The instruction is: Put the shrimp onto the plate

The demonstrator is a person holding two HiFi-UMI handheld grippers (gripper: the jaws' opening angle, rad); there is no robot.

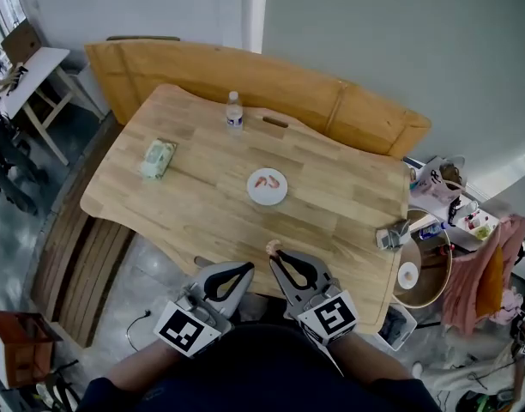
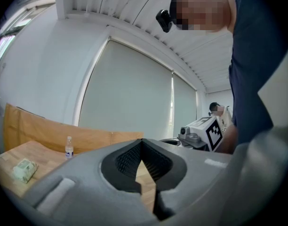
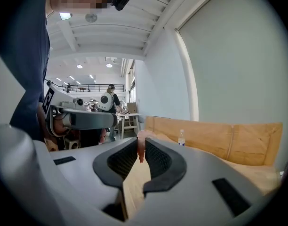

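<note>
The right gripper (image 1: 276, 253) has its jaws clamped on a pink shrimp (image 3: 140, 144), which sticks out at the tips, above the near edge of the table (image 1: 194, 204). The left gripper (image 2: 142, 144) has its jaws together on nothing and hangs just beside the right one. The plate (image 1: 255, 197) lies well ahead, near the middle of the table, and a second shrimp (image 1: 267, 180) lies on it. To carry well, the person should probably hold the grip steady, since only a thin part of the shrimp seems pinched, move forward low, and open the jaws only above a free part of the plate, so nothing rolls off.
</note>
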